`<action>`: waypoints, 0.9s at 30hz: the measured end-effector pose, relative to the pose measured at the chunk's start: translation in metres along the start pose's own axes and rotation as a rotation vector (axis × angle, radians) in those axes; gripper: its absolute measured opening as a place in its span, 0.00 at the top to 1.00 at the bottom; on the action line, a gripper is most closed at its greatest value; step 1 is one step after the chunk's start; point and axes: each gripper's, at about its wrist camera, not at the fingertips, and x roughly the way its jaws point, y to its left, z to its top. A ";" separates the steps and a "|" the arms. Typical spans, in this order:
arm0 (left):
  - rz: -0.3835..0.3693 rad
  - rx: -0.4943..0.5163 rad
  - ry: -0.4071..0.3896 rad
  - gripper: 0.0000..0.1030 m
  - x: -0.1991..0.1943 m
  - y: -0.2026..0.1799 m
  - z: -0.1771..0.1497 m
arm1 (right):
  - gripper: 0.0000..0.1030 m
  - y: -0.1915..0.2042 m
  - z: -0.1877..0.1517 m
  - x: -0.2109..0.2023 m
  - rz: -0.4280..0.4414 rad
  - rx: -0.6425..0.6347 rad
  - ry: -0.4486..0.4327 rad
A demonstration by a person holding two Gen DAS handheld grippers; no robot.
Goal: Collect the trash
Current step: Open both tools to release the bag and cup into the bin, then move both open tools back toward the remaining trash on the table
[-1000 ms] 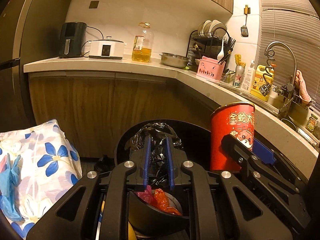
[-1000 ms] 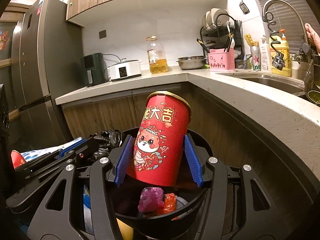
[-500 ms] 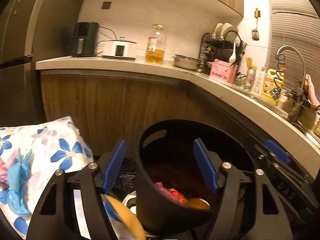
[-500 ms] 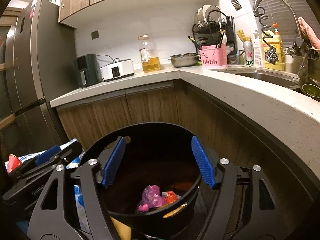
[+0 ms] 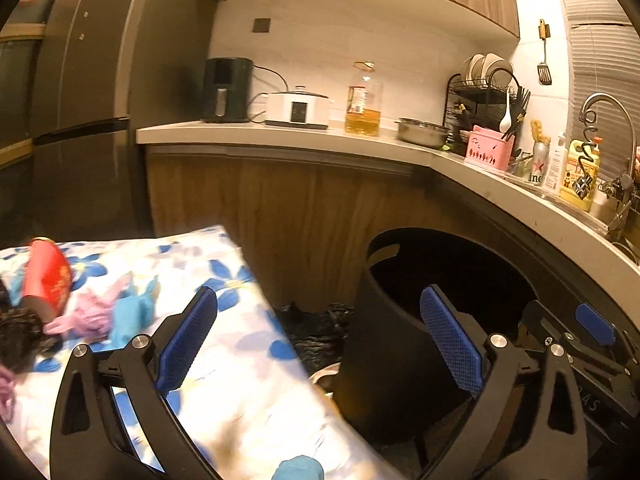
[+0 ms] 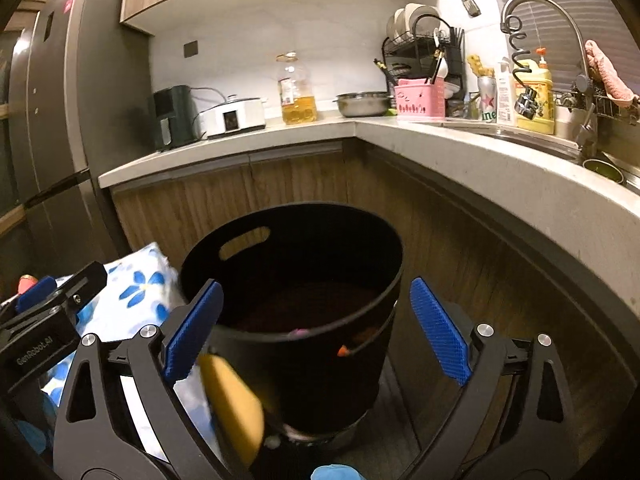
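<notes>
both grippers empty beside the bin, more trash waiting on the cloth

my left gripper (image 5: 320,340) has its jaws wide apart with nothing between them, over the cloth's (image 5: 240,380) edge nearest the bin (image 5: 384,340); my right gripper (image 6: 316,332) is just as open and empty, facing the bin (image 6: 320,360), which stands on the floor by the cabinet. bits of pink and orange trash show inside the bin. i judge this is the gap between drops. a red can (image 5: 46,276) lies on its side toward the cloth's far left edge, with a pink glove (image 5: 90,312) and a blue glove (image 5: 130,314) just beside it. next i should swing left, close on one of these, and carry it over the bin's rim. a yellow thing (image 6: 234,400) by the bin's base is too blurred to name.
</notes>
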 end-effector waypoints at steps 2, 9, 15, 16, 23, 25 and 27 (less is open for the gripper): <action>0.014 0.005 0.002 0.06 -0.012 0.006 -0.004 | 0.09 0.004 -0.004 -0.006 0.004 -0.001 0.005; 0.050 -0.011 0.010 0.06 -0.051 0.029 -0.019 | 0.09 0.024 -0.018 -0.030 0.004 -0.028 0.025; 0.076 -0.019 0.011 0.06 -0.082 0.049 -0.034 | 0.09 0.035 -0.025 -0.051 0.022 -0.027 0.029; 0.080 -0.018 0.010 0.06 -0.087 0.052 -0.037 | 0.09 0.038 -0.027 -0.055 0.023 -0.031 0.027; 0.108 -0.045 -0.003 0.06 -0.122 0.078 -0.051 | 0.09 0.056 -0.039 -0.081 0.042 -0.045 0.021; 0.119 -0.049 -0.006 0.06 -0.131 0.085 -0.055 | 0.09 0.064 -0.043 -0.089 0.051 -0.056 0.021; 0.130 -0.054 -0.005 0.06 -0.137 0.091 -0.059 | 0.09 0.070 -0.047 -0.095 0.061 -0.061 0.020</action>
